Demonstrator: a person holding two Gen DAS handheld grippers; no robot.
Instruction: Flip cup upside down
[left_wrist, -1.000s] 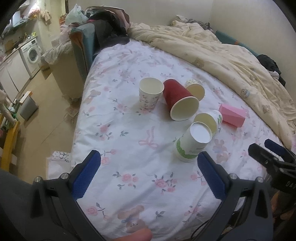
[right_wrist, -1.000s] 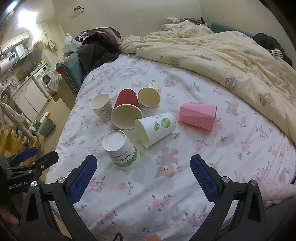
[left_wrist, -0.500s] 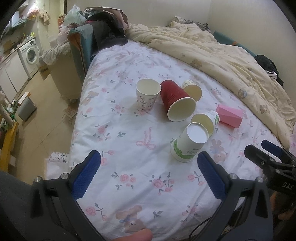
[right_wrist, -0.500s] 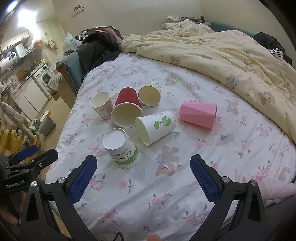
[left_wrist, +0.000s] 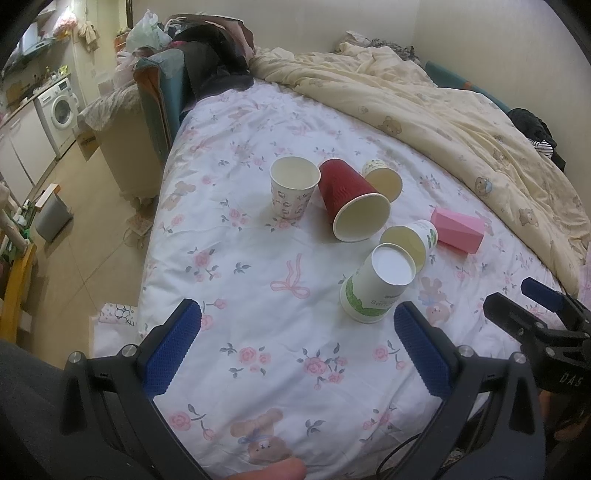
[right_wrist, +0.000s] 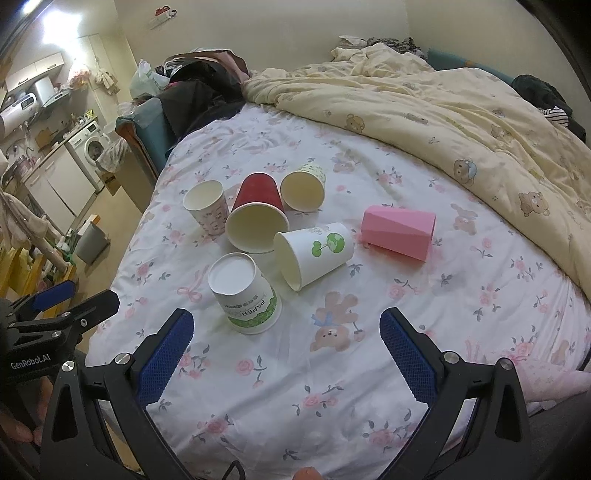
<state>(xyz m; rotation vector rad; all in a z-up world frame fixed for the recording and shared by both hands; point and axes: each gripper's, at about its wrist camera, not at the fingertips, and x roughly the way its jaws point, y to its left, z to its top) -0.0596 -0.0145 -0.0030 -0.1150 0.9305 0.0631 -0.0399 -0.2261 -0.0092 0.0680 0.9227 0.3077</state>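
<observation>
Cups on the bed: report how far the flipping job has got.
Done: one green-banded cup already sits upside down. In hand: nothing; the left gripper and right gripper are both open, short of the cups. Left: the patterned cup stands mouth up, and the red cup lies on its side.

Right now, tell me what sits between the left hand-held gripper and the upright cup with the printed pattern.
Nothing visible does. The left hand-held gripper is open, and only bare floral bedsheet lies ahead to the upright patterned cup. The red cup lies beside it on the right, very close.
</observation>
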